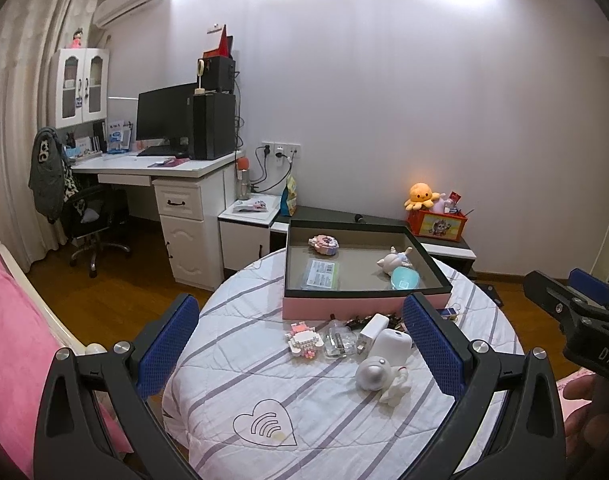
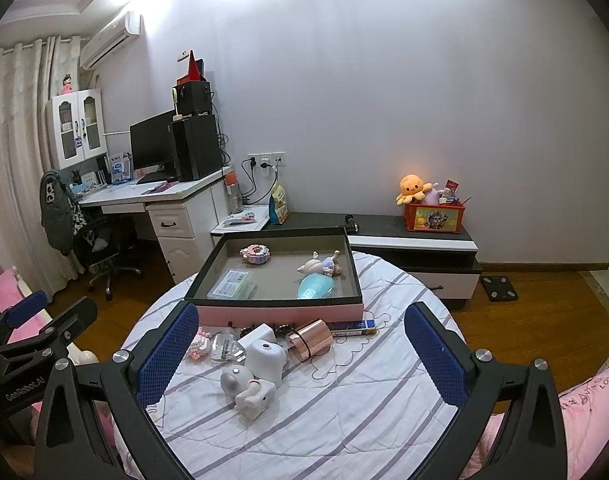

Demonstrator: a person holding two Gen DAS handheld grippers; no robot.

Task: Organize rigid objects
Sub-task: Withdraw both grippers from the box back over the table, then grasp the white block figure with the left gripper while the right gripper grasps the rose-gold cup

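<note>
A round quilted surface (image 2: 344,420) carries a pink-sided tray (image 2: 280,314) (four toys inside). Before it cluster a white astronaut figure (image 2: 248,390), a copper cylinder (image 2: 310,338) and a charger (image 1: 374,330). Left claw (image 1: 300,352) and right claw (image 2: 300,354) gape wide, empty.

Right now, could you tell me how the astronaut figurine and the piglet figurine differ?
The astronaut figurine lies on the striped quilt outside the tray; the piglet figurine lies inside it. The astronaut figurine is white and looks larger; the piglet figurine is pinkish. Both lie tipped over.
</note>
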